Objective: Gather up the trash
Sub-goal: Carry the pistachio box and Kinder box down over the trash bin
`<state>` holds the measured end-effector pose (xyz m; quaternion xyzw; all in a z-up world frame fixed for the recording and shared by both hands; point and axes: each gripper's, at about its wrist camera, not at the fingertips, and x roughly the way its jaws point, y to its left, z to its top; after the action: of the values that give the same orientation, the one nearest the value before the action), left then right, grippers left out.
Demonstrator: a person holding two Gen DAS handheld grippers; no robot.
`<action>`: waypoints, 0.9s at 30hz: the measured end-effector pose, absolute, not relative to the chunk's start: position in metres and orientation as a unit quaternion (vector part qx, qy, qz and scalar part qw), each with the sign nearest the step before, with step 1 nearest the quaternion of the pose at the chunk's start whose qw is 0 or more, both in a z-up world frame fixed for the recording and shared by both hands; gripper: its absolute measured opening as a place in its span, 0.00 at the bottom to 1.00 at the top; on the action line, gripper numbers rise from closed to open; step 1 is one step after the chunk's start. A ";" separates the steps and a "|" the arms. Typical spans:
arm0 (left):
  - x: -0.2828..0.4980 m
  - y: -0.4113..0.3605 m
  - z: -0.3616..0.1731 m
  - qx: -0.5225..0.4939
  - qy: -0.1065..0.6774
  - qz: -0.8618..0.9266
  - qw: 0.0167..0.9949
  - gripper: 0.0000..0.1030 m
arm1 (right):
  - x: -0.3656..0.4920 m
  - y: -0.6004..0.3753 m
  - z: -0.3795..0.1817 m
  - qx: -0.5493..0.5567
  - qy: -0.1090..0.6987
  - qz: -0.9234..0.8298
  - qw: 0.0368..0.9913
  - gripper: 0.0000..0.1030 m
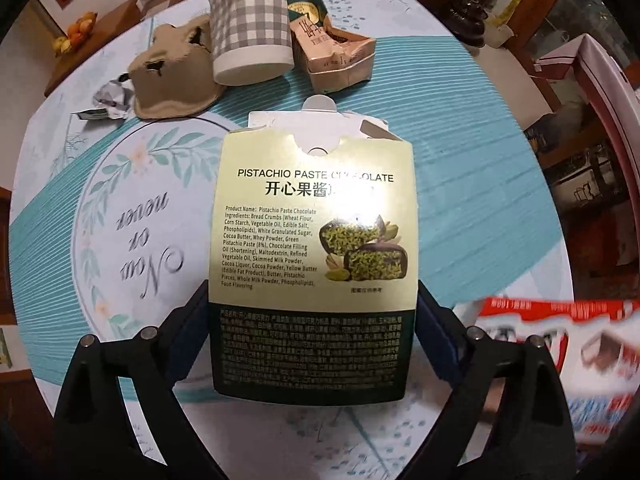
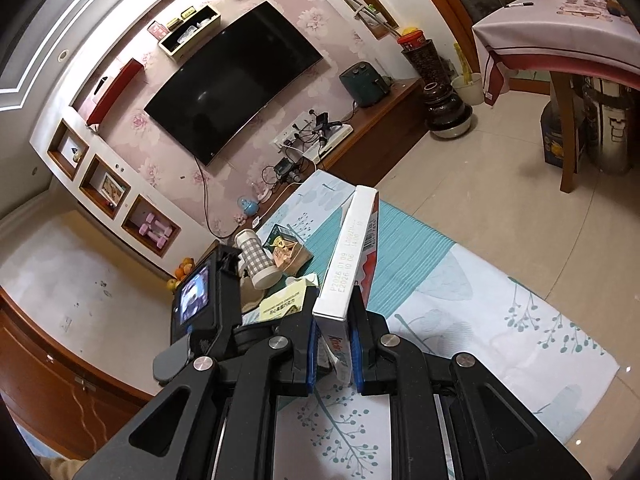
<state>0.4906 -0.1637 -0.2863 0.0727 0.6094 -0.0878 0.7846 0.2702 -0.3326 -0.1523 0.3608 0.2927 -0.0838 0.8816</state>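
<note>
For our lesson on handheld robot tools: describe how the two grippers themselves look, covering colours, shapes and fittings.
Both the left gripper and the right gripper are matt black plastic linkages with triangular cut-outs and round silver pivot pins. Their fingers carry flat blue pads. The left gripper's body also shows a small lit screen. No sleeves or cables are visible.

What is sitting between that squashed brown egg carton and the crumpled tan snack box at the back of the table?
A grey-and-white checked cup lies on its side between the egg carton and the tan box, as the left wrist view shows.
</note>
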 end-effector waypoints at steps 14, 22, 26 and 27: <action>0.337 -0.131 -0.214 0.034 0.589 -0.160 0.791 0.87 | 0.172 -0.348 -0.119 0.347 0.290 -0.032 0.891 0.12; 0.208 -0.114 -0.199 0.035 0.576 -0.165 0.800 0.87 | 0.081 -0.346 -0.103 0.303 0.322 0.038 0.896 0.12; 0.155 -0.111 -0.207 0.053 0.576 -0.167 0.798 0.87 | 0.033 -0.343 -0.102 0.286 0.346 0.059 0.892 0.12; 0.144 -0.111 -0.209 0.059 0.577 -0.166 0.798 0.87 | 0.022 -0.342 -0.102 0.280 0.352 0.062 0.891 0.12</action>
<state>0.1437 -0.1105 -0.2085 0.0586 0.5769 -0.1663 0.7976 0.0218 -0.3425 -0.1025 0.2801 0.3524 0.0622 0.8908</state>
